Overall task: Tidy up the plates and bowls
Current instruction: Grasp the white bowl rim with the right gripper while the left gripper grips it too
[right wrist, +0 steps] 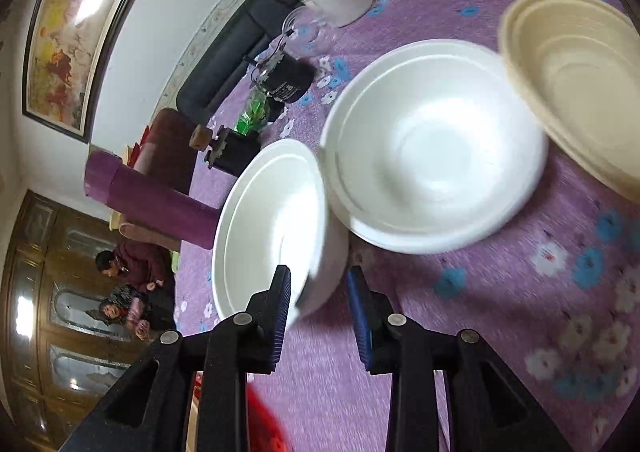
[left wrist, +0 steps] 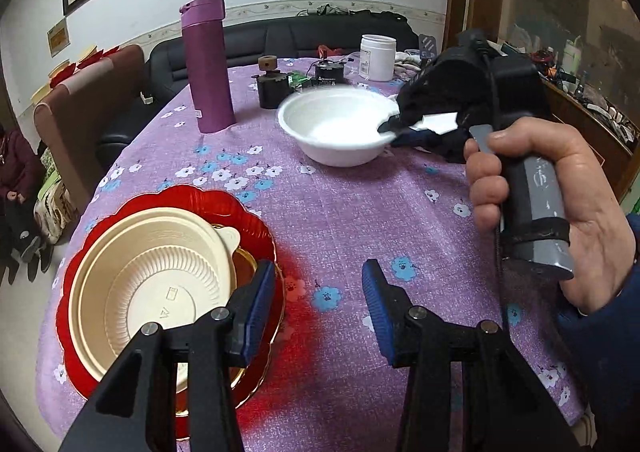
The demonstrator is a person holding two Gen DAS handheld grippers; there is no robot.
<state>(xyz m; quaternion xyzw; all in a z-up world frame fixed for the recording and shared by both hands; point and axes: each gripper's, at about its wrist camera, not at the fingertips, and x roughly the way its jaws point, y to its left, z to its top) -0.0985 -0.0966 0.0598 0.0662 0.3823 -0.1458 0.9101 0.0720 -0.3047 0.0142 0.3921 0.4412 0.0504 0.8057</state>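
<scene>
The white bowl (right wrist: 272, 219), a smooth, matte foam-like round with a thin rolled lip, has its near rim between the right gripper's (right wrist: 318, 272) ribbed blue pads; these jaws stand narrowly apart astride that rim, the inner pad against the bowl, though blur hides whether the outer one touches. Just ahead of those jaws sits a second white bowl (right wrist: 432, 147) on the purple flowered tablecloth (right wrist: 500, 292). The left gripper (left wrist: 318, 272) has its jaws wide apart and empty over bare cloth, its left pad overlapping the scalloped, glossy red plate (left wrist: 192, 199) that carries a ribbed cream bowl (left wrist: 152, 284).
</scene>
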